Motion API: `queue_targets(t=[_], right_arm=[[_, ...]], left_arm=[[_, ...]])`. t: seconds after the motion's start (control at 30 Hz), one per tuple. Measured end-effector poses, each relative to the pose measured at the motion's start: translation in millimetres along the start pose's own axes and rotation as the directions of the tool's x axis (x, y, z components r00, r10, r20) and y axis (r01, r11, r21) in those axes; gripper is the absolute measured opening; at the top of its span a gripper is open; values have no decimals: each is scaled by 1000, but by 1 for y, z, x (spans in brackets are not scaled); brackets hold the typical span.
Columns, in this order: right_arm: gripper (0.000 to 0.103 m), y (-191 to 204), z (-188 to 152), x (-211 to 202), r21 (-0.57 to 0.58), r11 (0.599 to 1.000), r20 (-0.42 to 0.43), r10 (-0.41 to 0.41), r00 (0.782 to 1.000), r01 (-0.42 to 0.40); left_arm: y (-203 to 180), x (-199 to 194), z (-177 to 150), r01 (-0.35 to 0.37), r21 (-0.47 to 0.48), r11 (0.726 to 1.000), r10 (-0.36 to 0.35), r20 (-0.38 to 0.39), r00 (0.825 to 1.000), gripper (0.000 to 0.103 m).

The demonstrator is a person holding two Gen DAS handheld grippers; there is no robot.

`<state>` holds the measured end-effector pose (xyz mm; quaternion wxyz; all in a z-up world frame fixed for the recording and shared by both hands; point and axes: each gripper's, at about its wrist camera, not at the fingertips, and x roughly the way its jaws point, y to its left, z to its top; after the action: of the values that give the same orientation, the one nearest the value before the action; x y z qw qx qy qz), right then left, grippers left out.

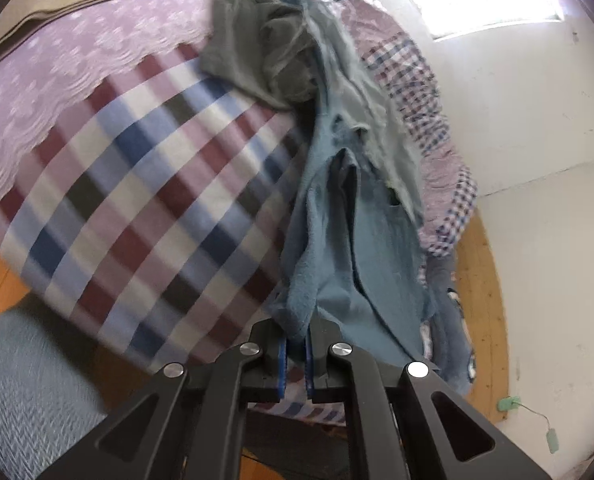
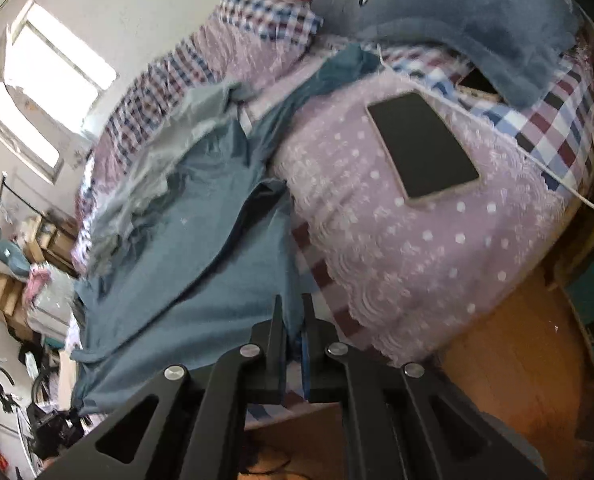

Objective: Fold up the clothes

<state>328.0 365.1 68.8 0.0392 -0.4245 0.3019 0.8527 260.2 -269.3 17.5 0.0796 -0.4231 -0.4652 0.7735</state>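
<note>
The teal garment (image 1: 329, 248) hangs stretched between the bed's near edge and both tools, its far part still bunched among a grey-green garment (image 1: 253, 60) on the checked blanket (image 1: 137, 184); the left tool (image 1: 295, 354) is clamped on one edge of it and the right tool (image 2: 294, 346) on another. This looks like the opening step of a fold: lifting the piece clear to spread it. Next, I judge, both grips must hold while the cloth is drawn free and laid flat, clear of the phone (image 2: 421, 146) on the lilac lace cover (image 2: 397, 240).
</note>
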Motion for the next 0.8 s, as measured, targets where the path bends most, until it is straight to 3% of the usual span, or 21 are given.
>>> queue_targets(t=[0.27, 0.4, 0.53, 0.6, 0.67, 0.77, 0.8], right_arm=[[6, -2, -4, 26, -50, 989, -76, -145, 987, 141], [10, -2, -5, 42, -81, 967, -125, -251, 960, 242], [16, -6, -3, 39, -59, 961, -112, -276, 955, 271], [33, -10, -1, 33, -30, 962, -94, -273, 957, 272], [37, -13, 1, 27, 2, 963, -68, -267, 961, 268], [38, -8, 3, 20, 32, 966, -30, -256, 966, 257], [38, -6, 4, 18, 37, 968, -18, -250, 968, 250]], left_arm=[[2, 6, -14, -95, 11, 995, 95, -26, 995, 5], [8, 16, -15, -144, 20, 989, 145, -35, 989, 6], [15, 26, -13, -180, 17, 984, 181, -43, 983, 7], [18, 26, -14, -196, 8, 981, 196, -50, 979, 16], [22, 21, -14, -203, -7, 979, 203, -37, 979, 25], [25, 9, -13, -199, -25, 980, 200, 10, 980, 51], [26, 5, -13, -198, -30, 980, 199, 28, 980, 53]])
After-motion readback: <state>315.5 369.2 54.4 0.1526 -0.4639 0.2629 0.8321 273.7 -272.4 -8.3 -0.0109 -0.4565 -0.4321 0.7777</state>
